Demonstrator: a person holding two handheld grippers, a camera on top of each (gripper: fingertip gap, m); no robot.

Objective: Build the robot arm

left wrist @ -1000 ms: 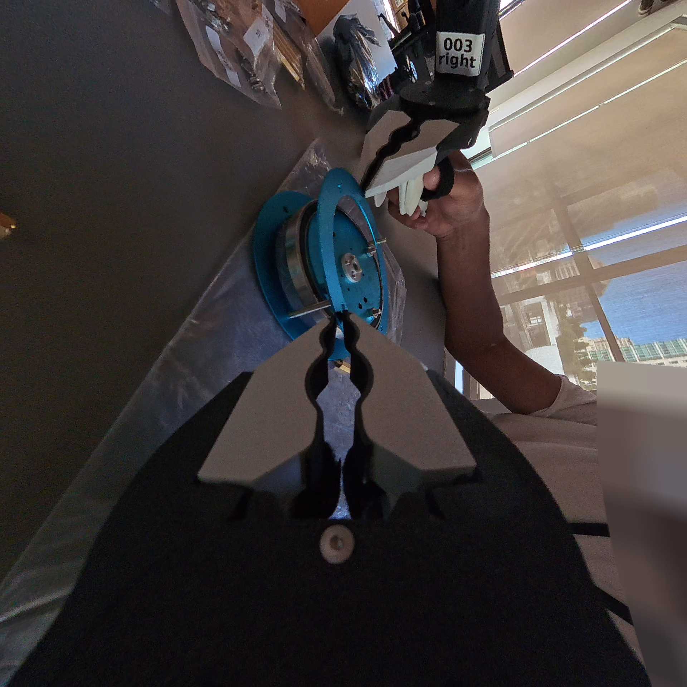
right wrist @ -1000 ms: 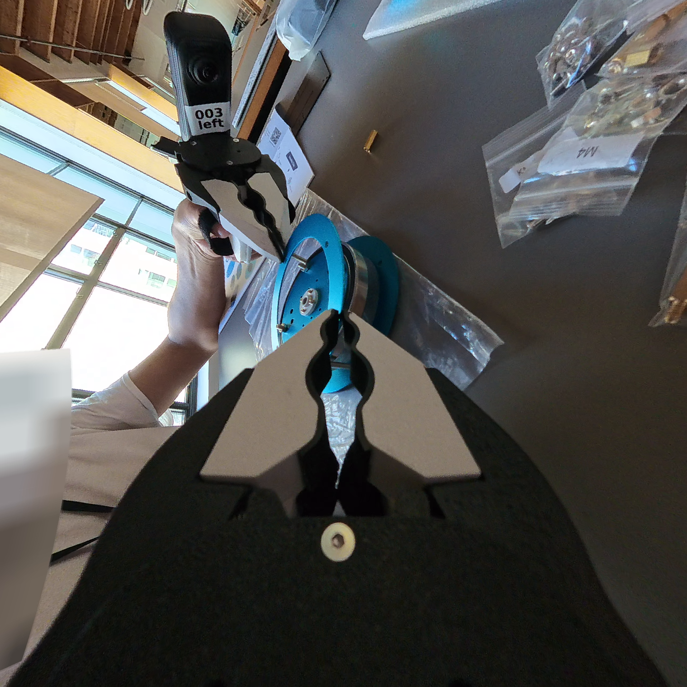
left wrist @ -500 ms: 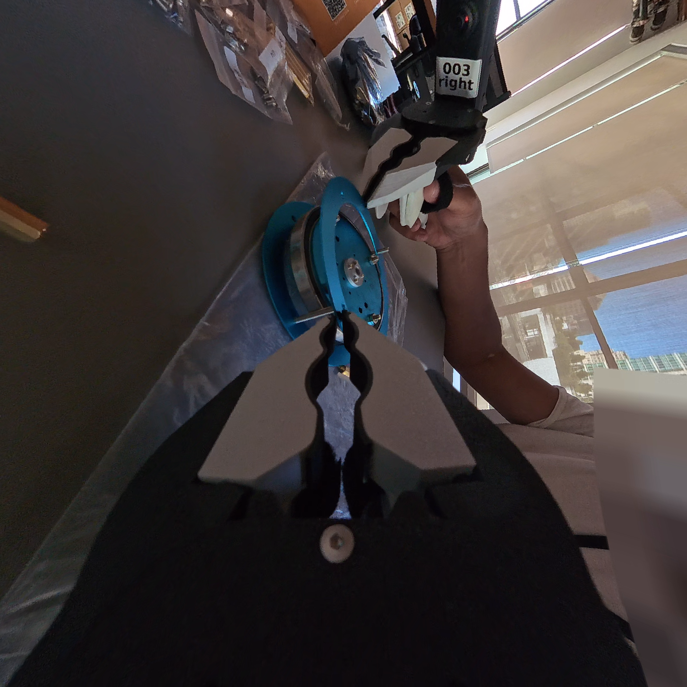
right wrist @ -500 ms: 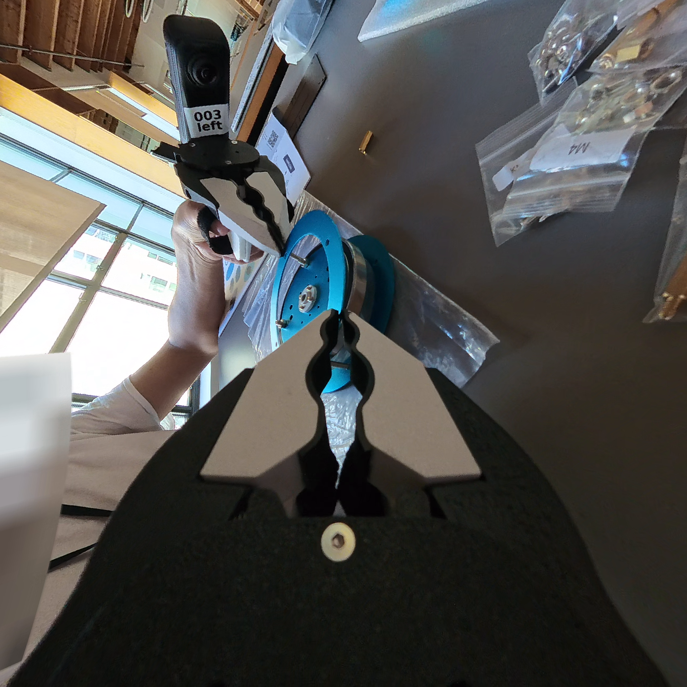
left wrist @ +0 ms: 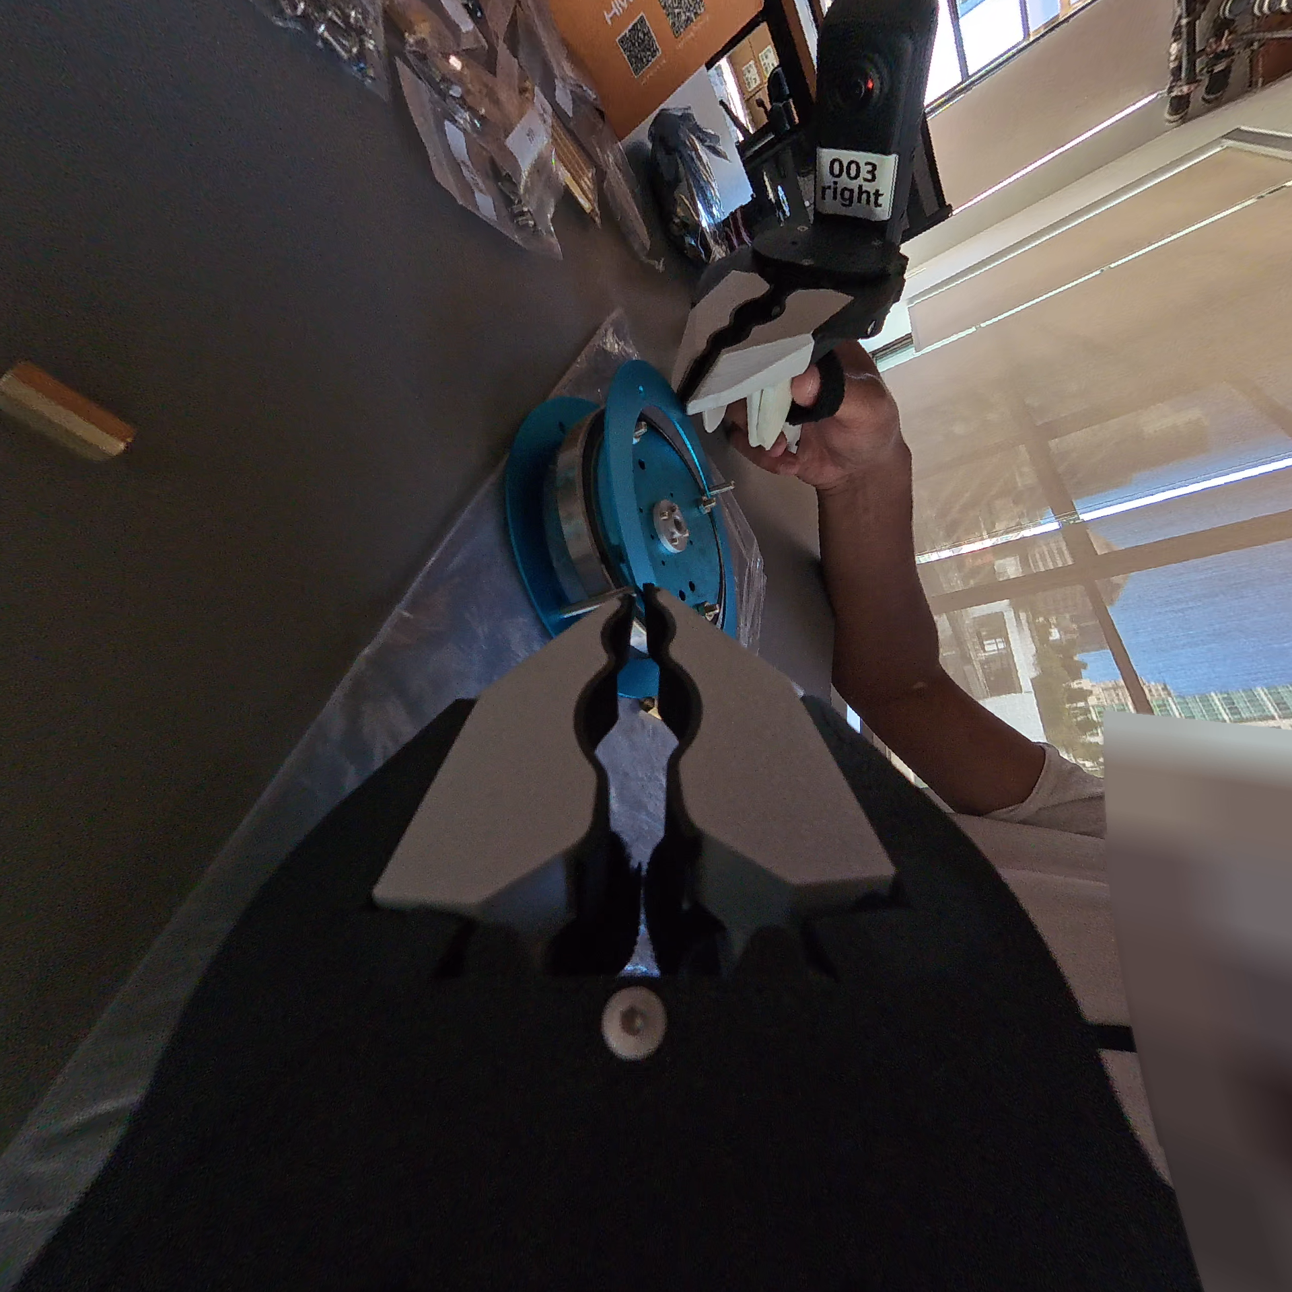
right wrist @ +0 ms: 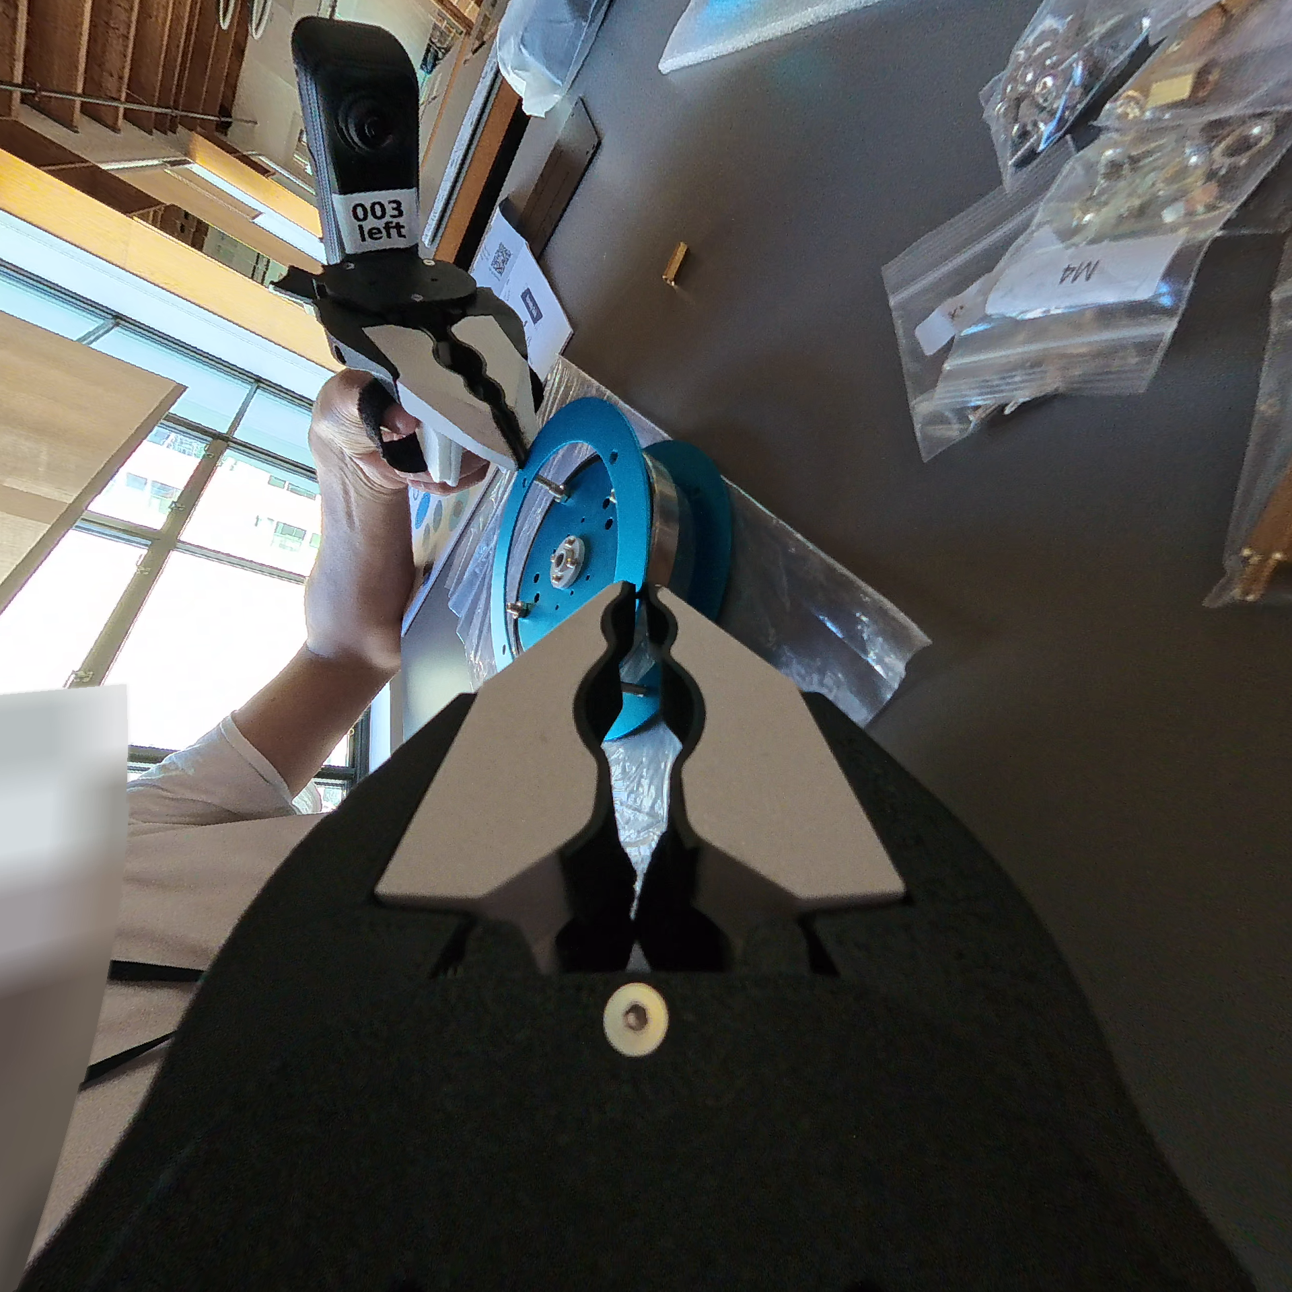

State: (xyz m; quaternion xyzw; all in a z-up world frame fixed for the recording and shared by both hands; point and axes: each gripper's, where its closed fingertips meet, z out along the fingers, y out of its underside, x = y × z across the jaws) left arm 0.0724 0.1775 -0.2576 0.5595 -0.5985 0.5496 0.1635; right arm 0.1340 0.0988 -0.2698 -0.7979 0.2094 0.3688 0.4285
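A thin blue metal ring [left wrist: 615, 419] is held over a blue disc [left wrist: 650, 475] with a silver hub and upright pins. The disc sits on a silver drum and a wider blue base plate [left wrist: 524, 489]. My left gripper [left wrist: 636, 598] is shut on the ring's near rim. My right gripper [left wrist: 682, 391] is shut on the opposite rim, held by a hand. In the right wrist view my right gripper [right wrist: 640, 594] pinches the ring [right wrist: 608, 419] at its near edge and the left gripper [right wrist: 521, 458] pinches the far edge.
The assembly rests on a clear plastic bag [left wrist: 447, 629] on a dark grey table [left wrist: 245, 349]. A loose brass standoff [left wrist: 66, 412] lies to one side. Zip bags of hardware [right wrist: 1049, 280] lie farther along the table. A person's arm [left wrist: 888, 629] and windows lie beyond the table edge. Across from one pair of fingers to the other is roughly 11 centimetres. To the loose brass standoff [left wrist: 66, 412]: left tips about 11 centimetres, right tips about 20 centimetres. Seen from the right wrist view [right wrist: 671, 261] as well.
Both grippers stay shut on the ring. The left wrist view has swung slightly, so the brass standoff shows more fully; the ring and assembly have hardly shifted.
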